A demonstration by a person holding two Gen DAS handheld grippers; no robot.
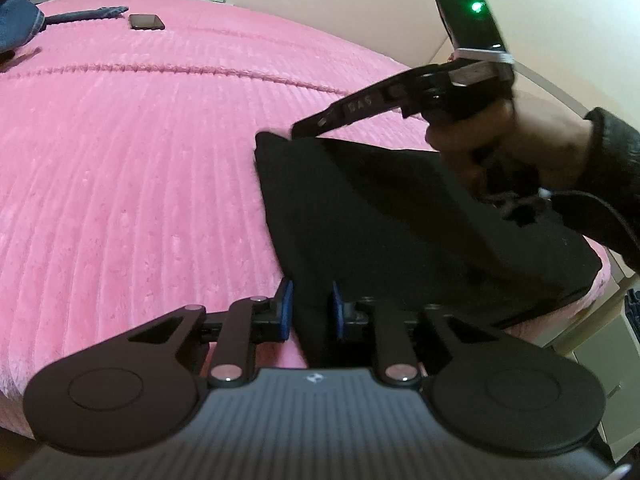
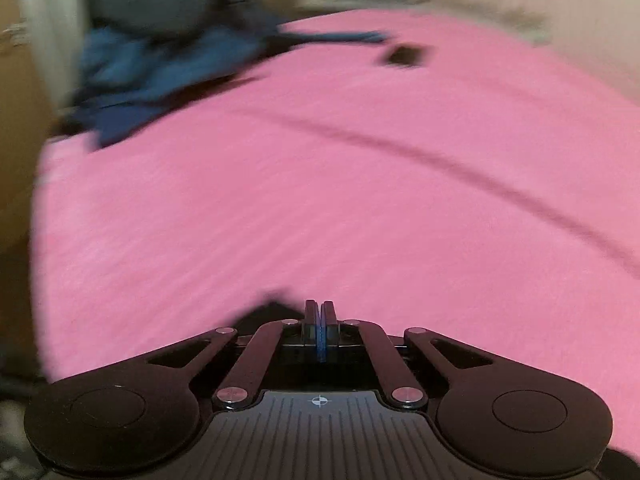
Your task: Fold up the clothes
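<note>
A black garment [image 1: 400,220] lies folded on the pink bed cover [image 1: 140,152] near its right edge. My left gripper [image 1: 311,308] holds the garment's near edge, with black cloth bunched between its blue pads. My right gripper [image 1: 296,130] reaches in from the right, its tip at the garment's far corner. In the blurred right wrist view the right gripper [image 2: 320,316] has its pads pressed together, and a bit of black cloth [image 2: 268,308] shows just left of them; whether it is pinched is unclear.
A pile of blue denim clothes [image 2: 160,64] sits at the bed's far left corner, also in the left wrist view [image 1: 16,24]. A dark phone [image 1: 146,22] lies on the bed's far side. A beige wall and bed frame [image 1: 560,96] are to the right.
</note>
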